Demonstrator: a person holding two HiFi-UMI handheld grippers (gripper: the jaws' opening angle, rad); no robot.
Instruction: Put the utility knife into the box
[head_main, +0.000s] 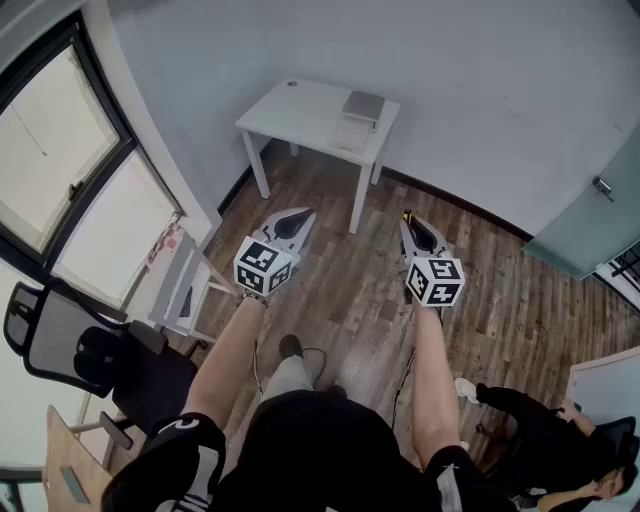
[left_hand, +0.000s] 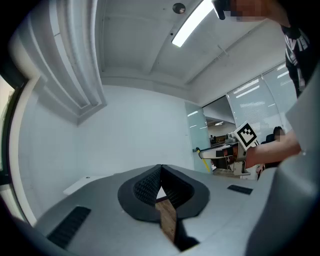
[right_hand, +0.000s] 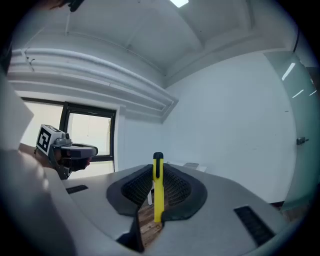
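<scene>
The right gripper (right_hand: 156, 172) is squeezed tight on a thin yellow utility knife with a black tip (right_hand: 158, 187). The knife stands straight up between the jaws. The left gripper (left_hand: 161, 170) is pressed closed and has nothing in it. Both grippers are held out above the brown wooden floor (head_main: 380, 290). Well ahead of them, a pale grey box (head_main: 360, 112) sits on a small white table (head_main: 300, 110) by the wall.

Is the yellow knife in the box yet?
Not yet. The utility knife is clamped in the right gripper's jaws, while the box sits apart on the white table.
</scene>
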